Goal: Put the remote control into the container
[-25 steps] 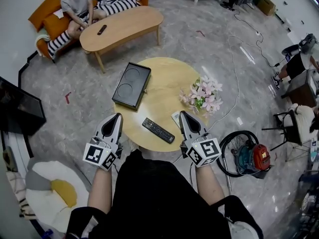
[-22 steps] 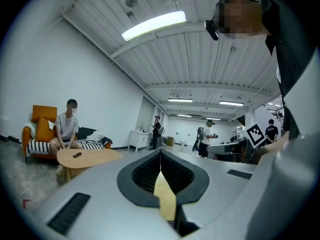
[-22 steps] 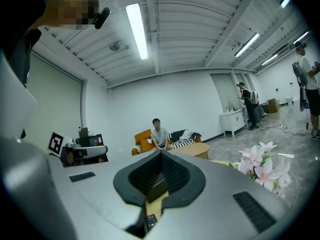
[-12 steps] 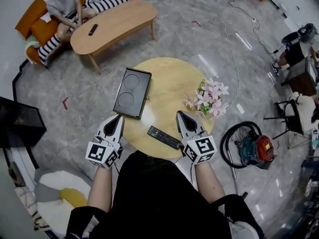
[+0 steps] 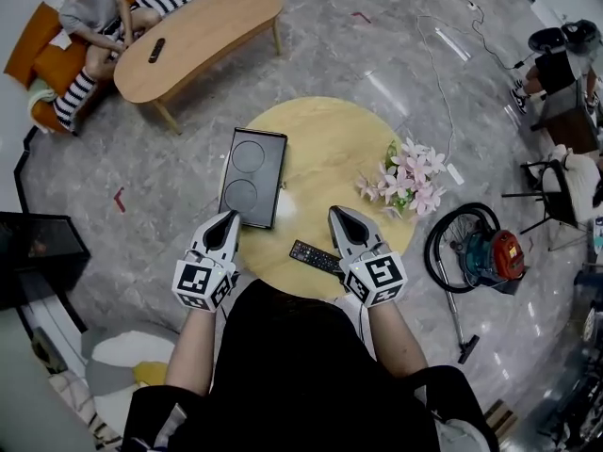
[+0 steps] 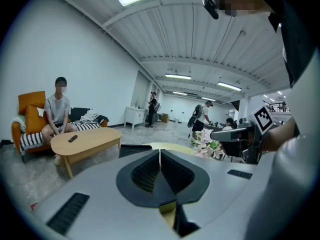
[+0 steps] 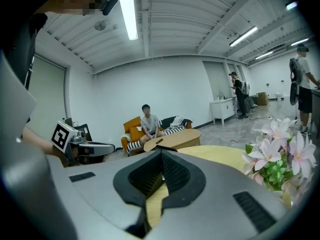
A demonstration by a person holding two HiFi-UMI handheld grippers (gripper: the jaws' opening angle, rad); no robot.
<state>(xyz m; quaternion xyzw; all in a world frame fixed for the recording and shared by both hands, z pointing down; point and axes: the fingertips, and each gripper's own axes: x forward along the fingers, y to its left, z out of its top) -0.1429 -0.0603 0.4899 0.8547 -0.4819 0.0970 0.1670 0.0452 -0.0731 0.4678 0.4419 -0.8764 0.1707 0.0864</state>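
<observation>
A black remote control [image 5: 316, 256] lies on the near edge of the round wooden table [image 5: 330, 149]. A black container [image 5: 252, 175] with two round hollows rests on the table's left side. My left gripper [image 5: 229, 217] is shut and empty, its tip near the container's near corner. My right gripper [image 5: 334, 213] is shut and empty too, with its body just right of the remote. The left gripper view shows shut jaws [image 6: 160, 151] with the container's edge [image 6: 134, 148] beyond. In the right gripper view the shut jaws [image 7: 161, 153] point across the tabletop [image 7: 215, 156].
Pink flowers [image 5: 407, 179] stand at the table's right edge. A long oval coffee table [image 5: 198, 36] with a second remote [image 5: 156, 50] and a seated person [image 5: 85, 17] on an orange sofa are beyond. A vacuum cleaner [image 5: 480, 257] and cables lie on the floor at right.
Both grippers have moved forward and lower, towards the round table; the table, container and remote now sit nearer to them in the head view. Both stayed shut.
</observation>
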